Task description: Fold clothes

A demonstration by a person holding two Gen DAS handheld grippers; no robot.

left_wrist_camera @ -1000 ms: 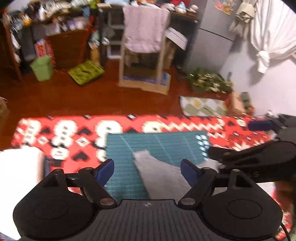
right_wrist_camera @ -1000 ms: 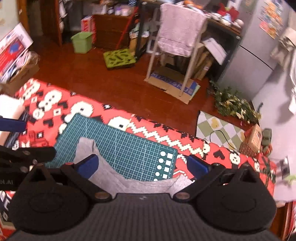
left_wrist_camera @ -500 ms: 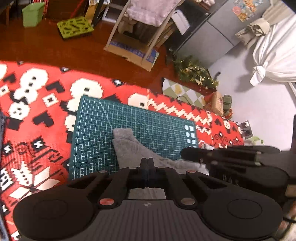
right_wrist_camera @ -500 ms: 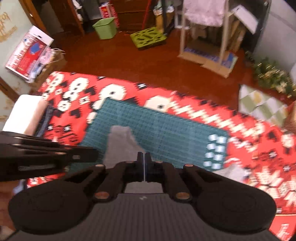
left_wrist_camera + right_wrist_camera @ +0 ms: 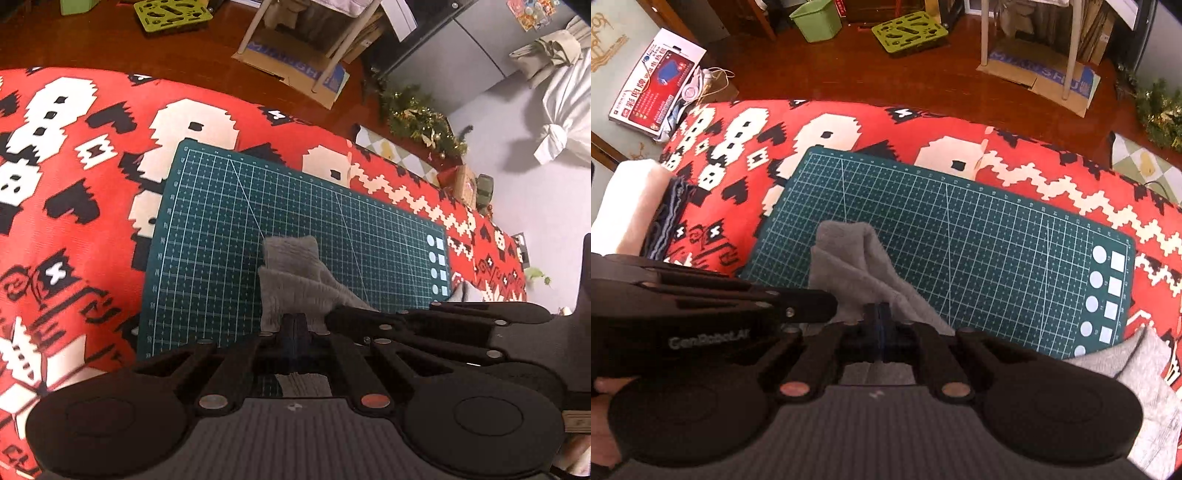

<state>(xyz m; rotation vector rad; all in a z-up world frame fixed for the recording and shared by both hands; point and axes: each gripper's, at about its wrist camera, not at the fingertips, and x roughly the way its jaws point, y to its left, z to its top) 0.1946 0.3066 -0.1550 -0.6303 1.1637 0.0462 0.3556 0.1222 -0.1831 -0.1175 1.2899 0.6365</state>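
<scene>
Your left gripper (image 5: 294, 325) has its jaws closed on a fold of the grey garment (image 5: 295, 273). Your right gripper (image 5: 881, 314) likewise has its jaws pressed together on the same grey cloth, and the two tools sit just beside each other, the right one crossing the left wrist view from the right-hand side.

The garment lies bunched on the green cutting mat (image 5: 979, 236), one narrow end reaching toward the mat's middle; more grey fabric trails off the mat's near right corner in the right wrist view. The mat carries a white grid, small edge numerals too fine to read, and a column of white circles and squares at its right end.

The mat rests on a red patterned cloth (image 5: 886, 125) with white and black motifs that covers the surface. At its left end sits a white folded stack (image 5: 628, 206) with a dark striped item beside it.

Writing: the side of your left gripper reads "GenRobot.AI" in the right wrist view. A white and red box (image 5: 657, 96) on the floor bears Chinese characters that I cannot read with confidence. A flattened cardboard sheet (image 5: 1041, 74) under white chair legs shows blue lettering, only partly legible. A green bin (image 5: 816, 20) and a lime tray (image 5: 908, 31) stand on the wooden floor.
</scene>
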